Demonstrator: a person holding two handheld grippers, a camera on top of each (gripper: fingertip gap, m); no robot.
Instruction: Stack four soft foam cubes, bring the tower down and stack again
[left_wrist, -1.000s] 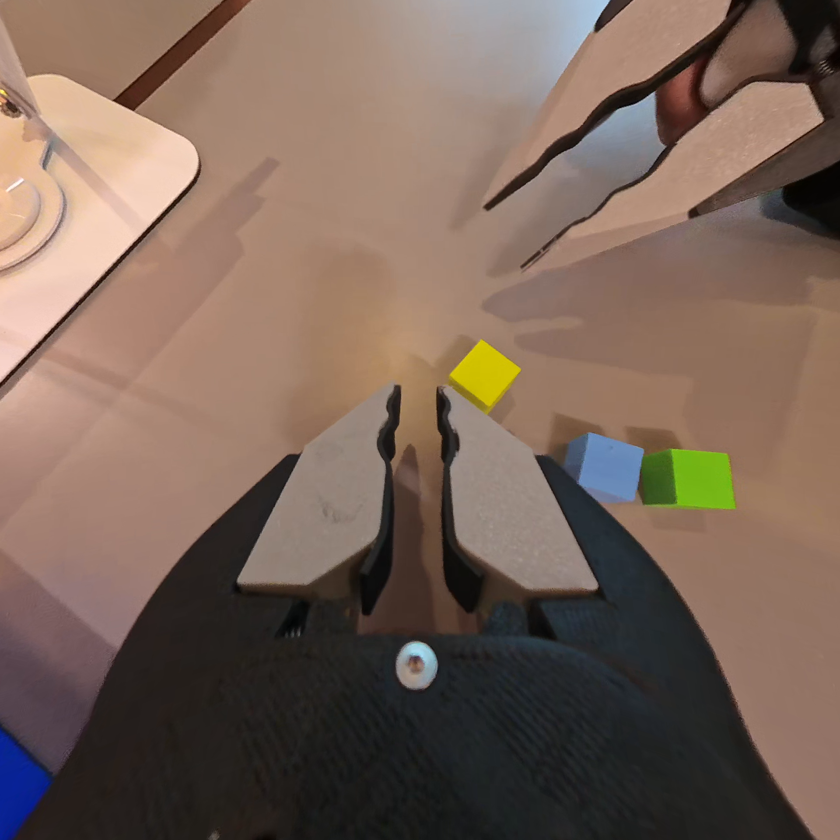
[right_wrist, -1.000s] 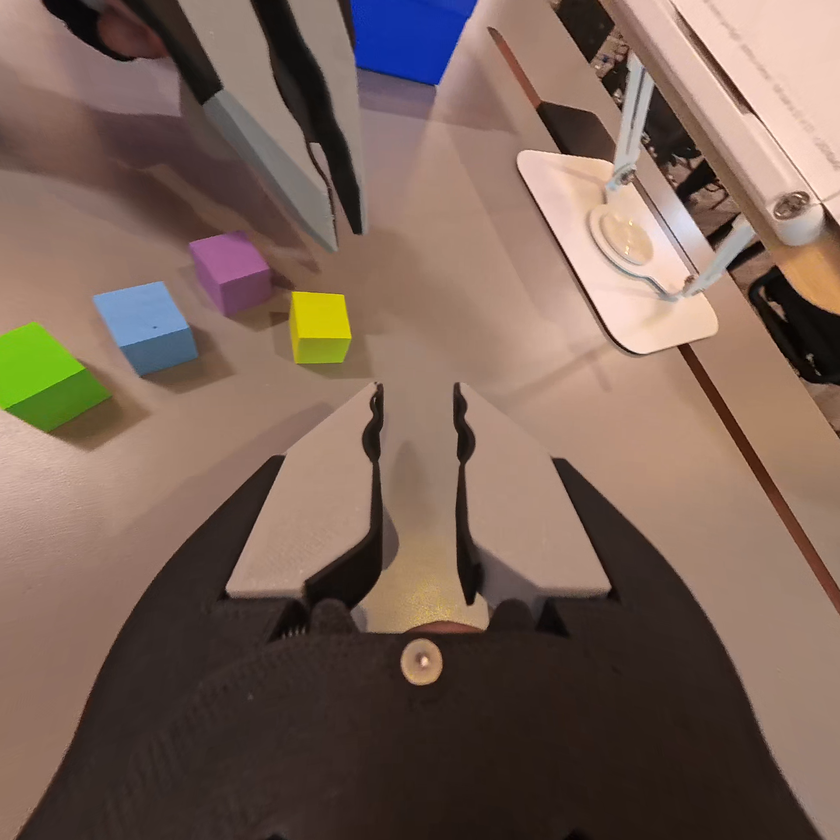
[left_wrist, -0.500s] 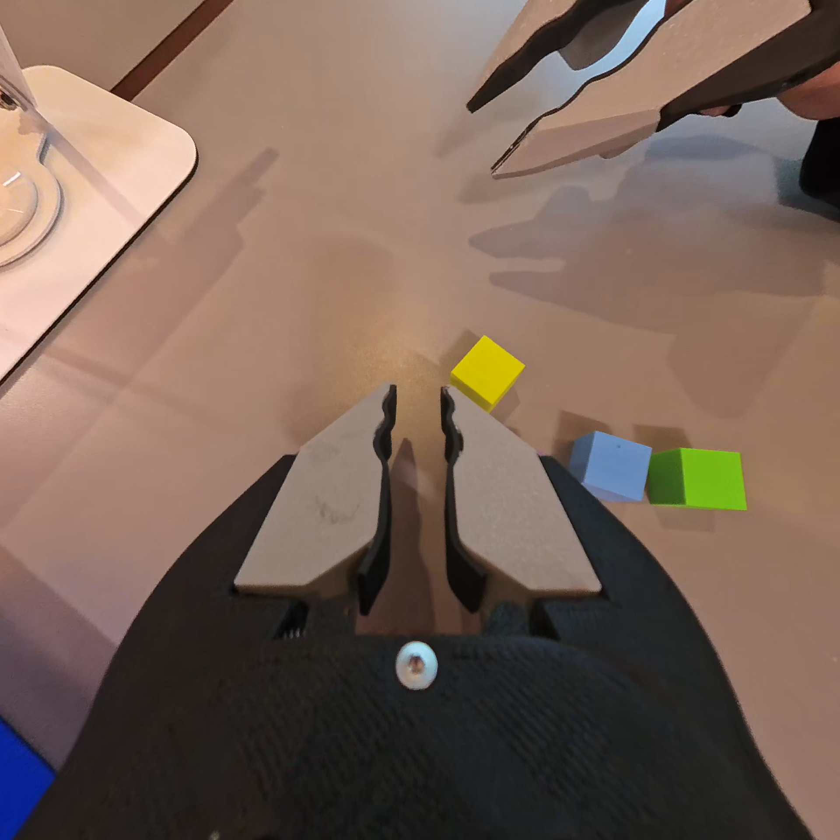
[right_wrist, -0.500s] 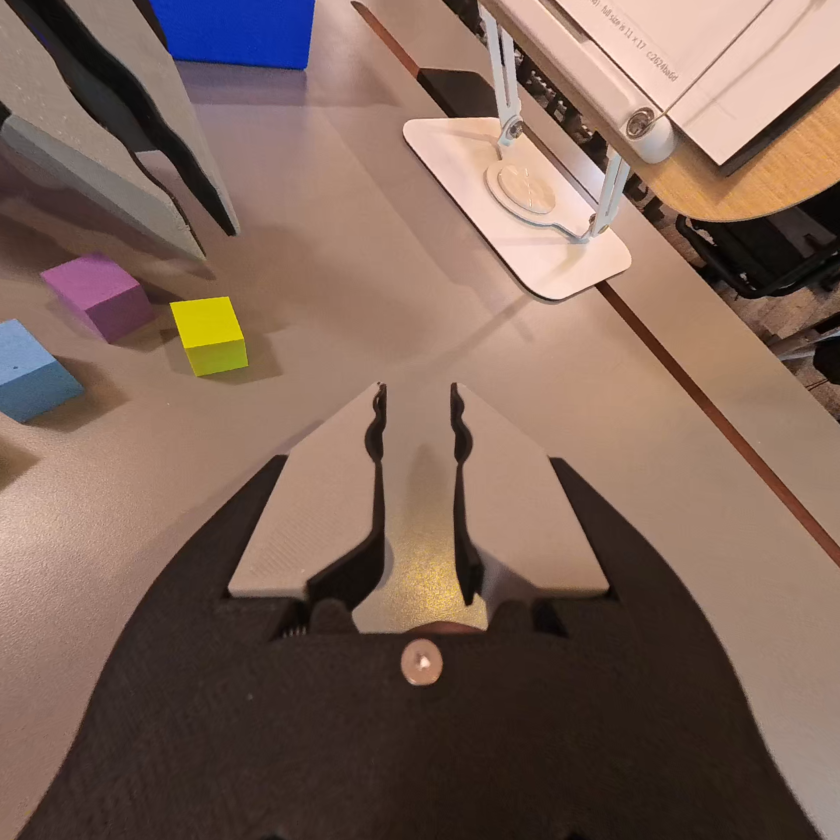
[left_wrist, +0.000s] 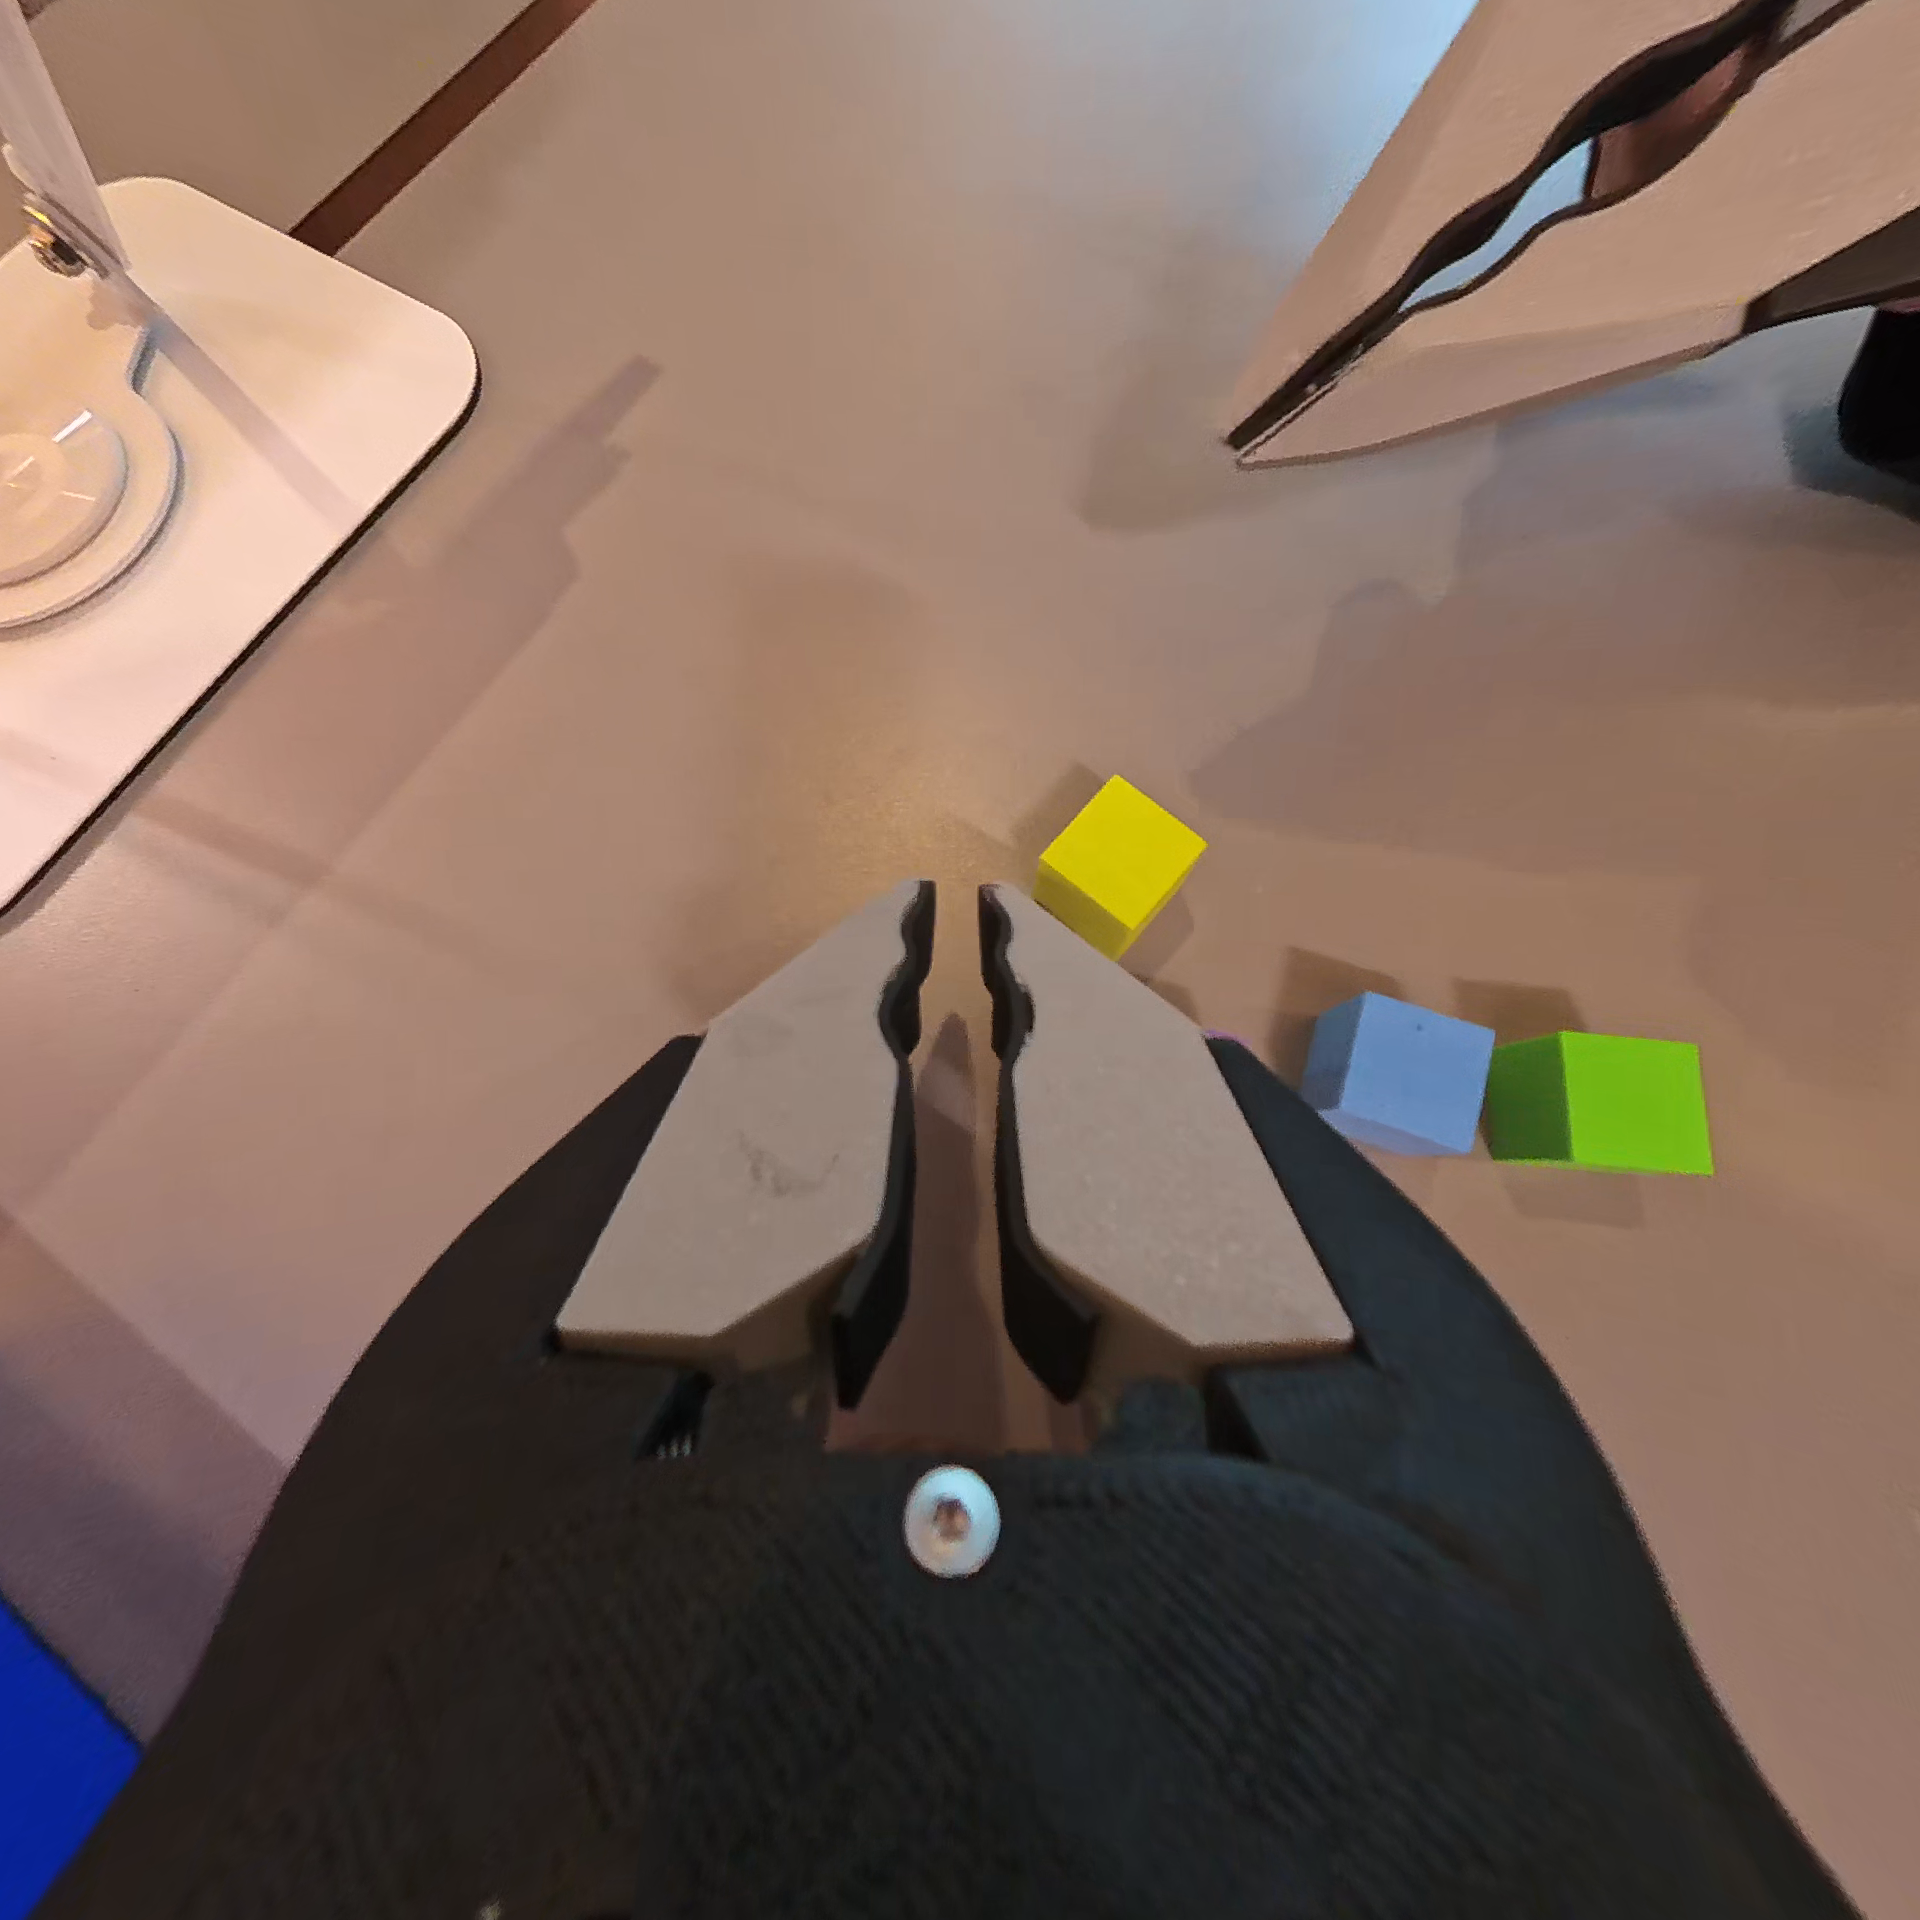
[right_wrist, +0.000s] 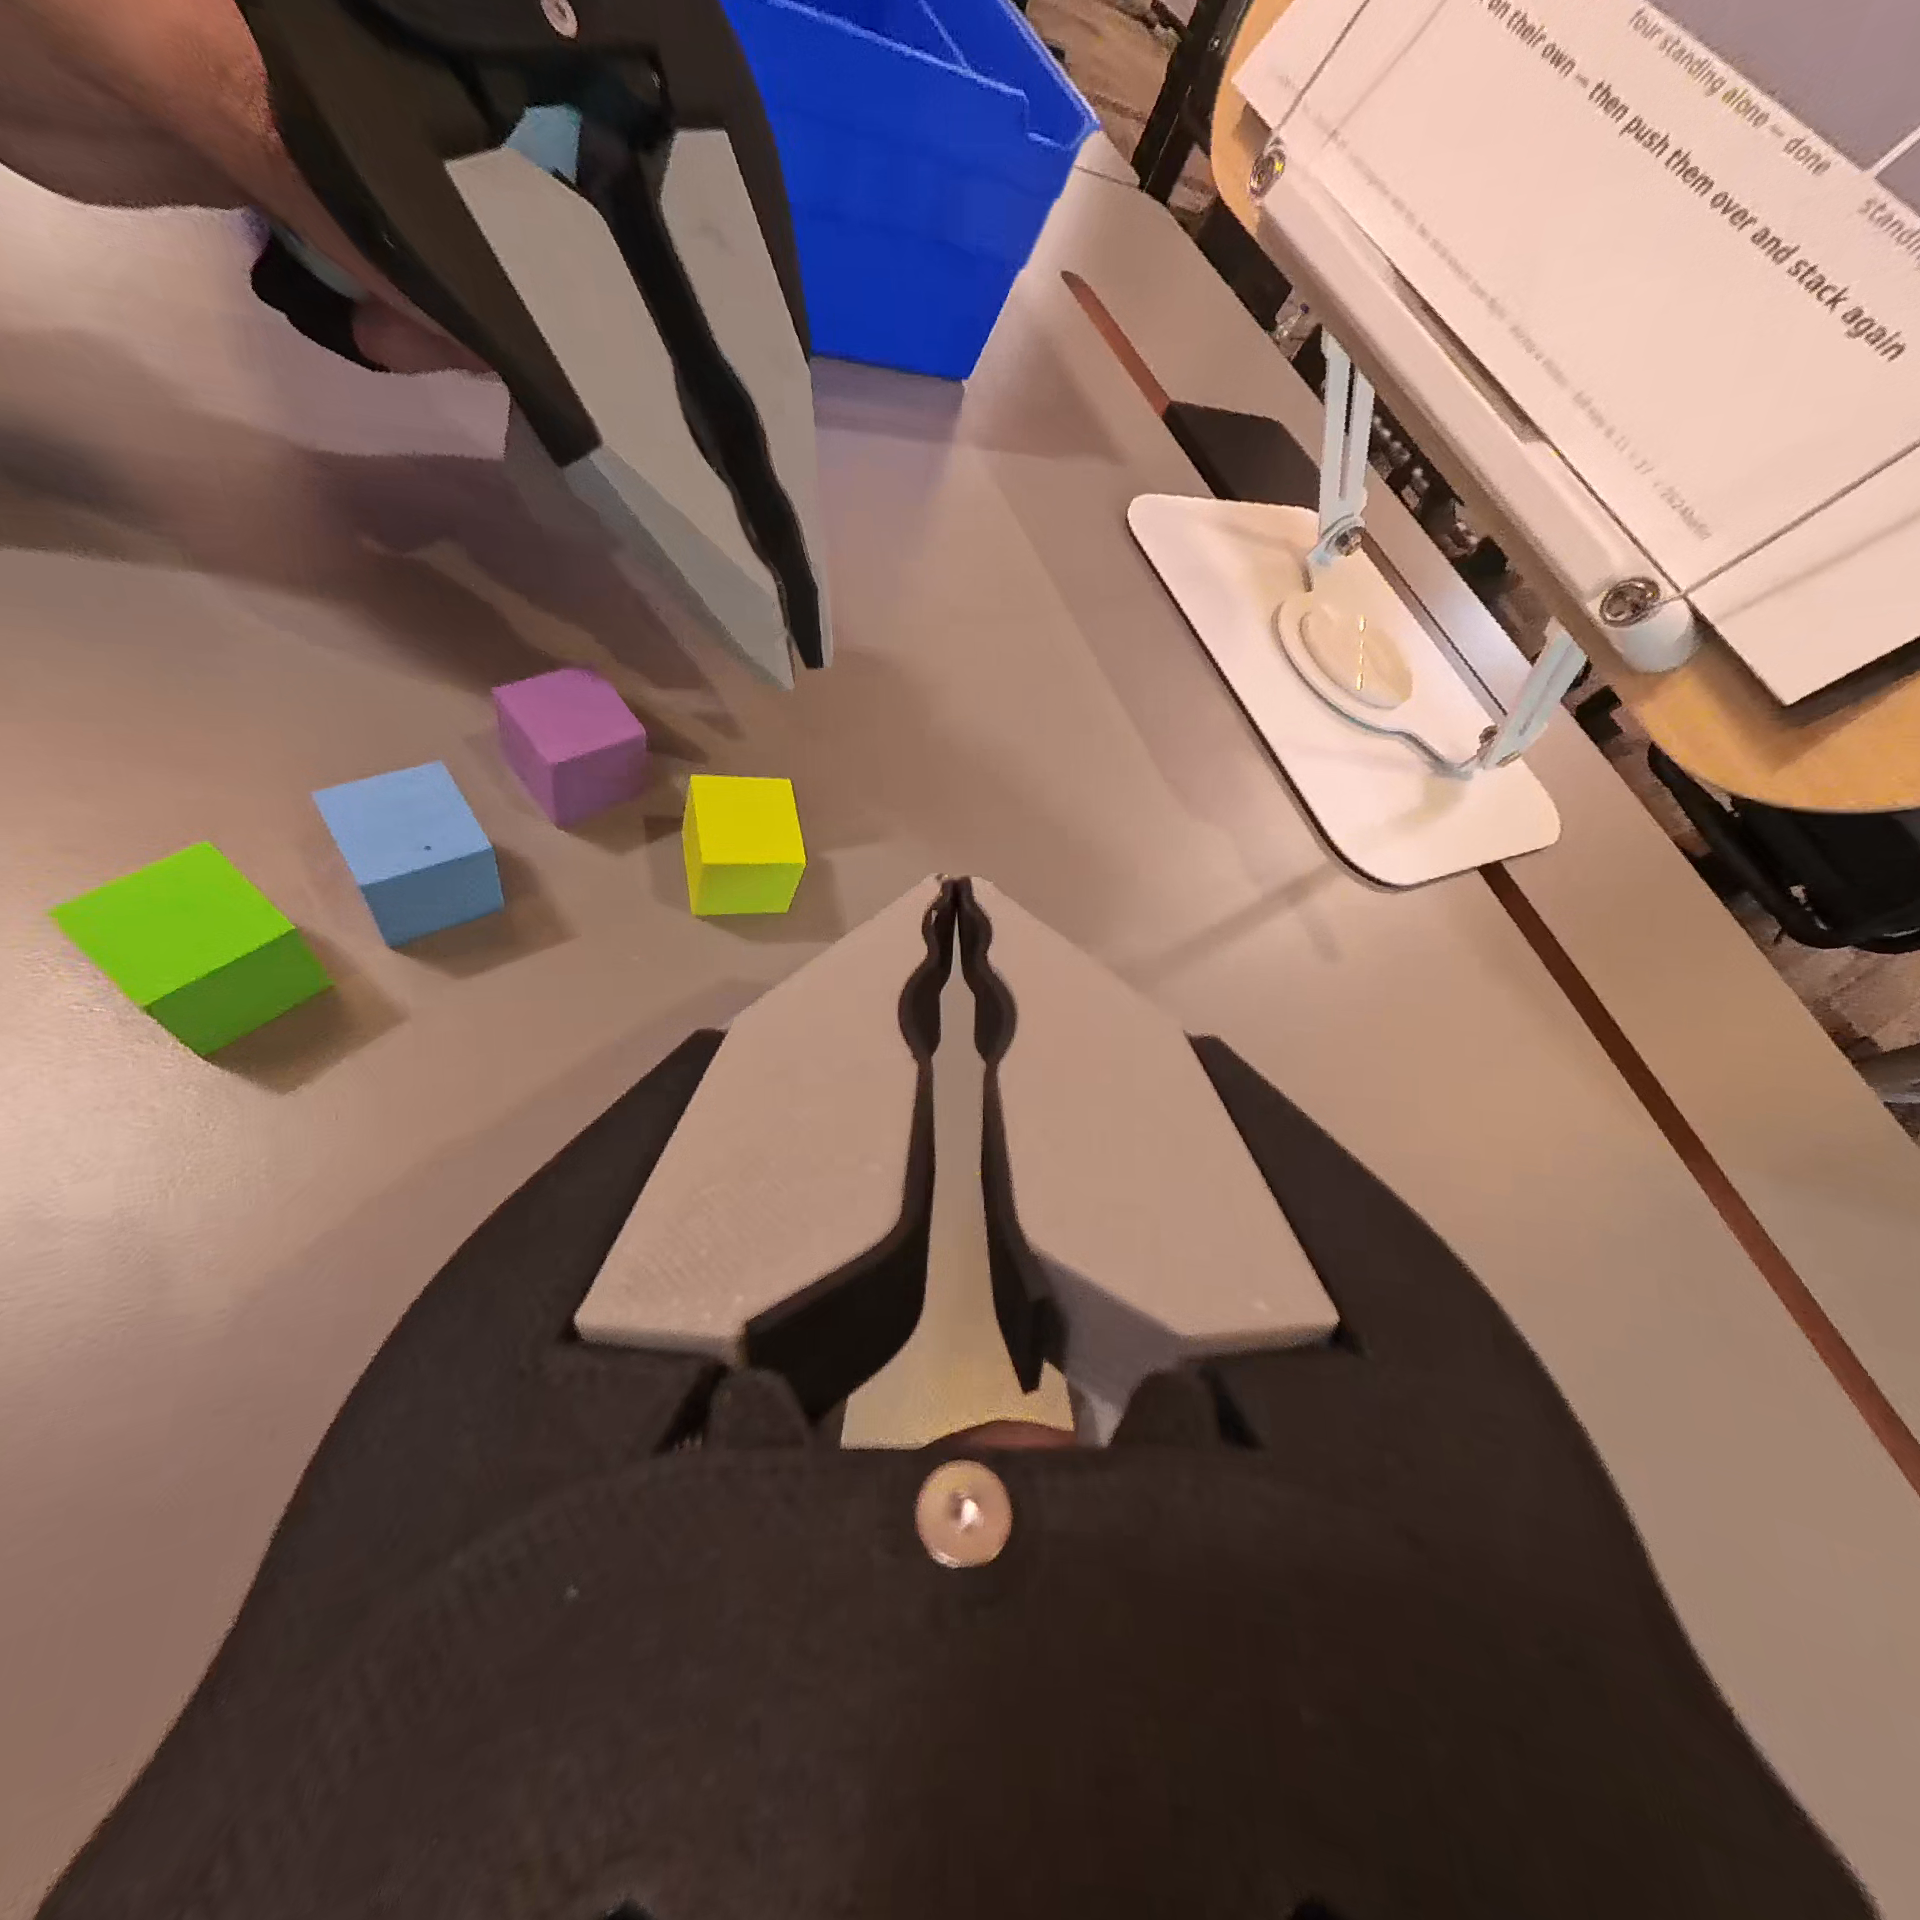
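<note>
Four foam cubes lie apart on the table: green (right_wrist: 187, 940), light blue (right_wrist: 410, 847), purple (right_wrist: 569, 740) and yellow (right_wrist: 743, 842). My right gripper (right_wrist: 956, 883) is shut with its tips touching and nothing between them, just right of the yellow cube. My left gripper (left_wrist: 956, 894) hovers over the table with a narrow gap between its fingers and nothing in it. The left wrist view shows the yellow cube (left_wrist: 1122, 862) just right of its tips, then the light blue cube (left_wrist: 1397, 1070) and the green cube (left_wrist: 1600, 1101). The purple cube is almost hidden behind its right finger.
A blue bin (right_wrist: 894, 177) stands at the far side of the table. A white stand base (right_wrist: 1340, 675) holding a sheet of paper (right_wrist: 1610, 260) sits near the table's right edge. The same base (left_wrist: 208, 416) lies to the left in the left wrist view. My hands' fingertips stand some 9 cm from each other.
My right gripper's pads came together on air and it swung back toward the cubes. My left gripper's gap narrowed a little; it stayed near the yellow cube.
</note>
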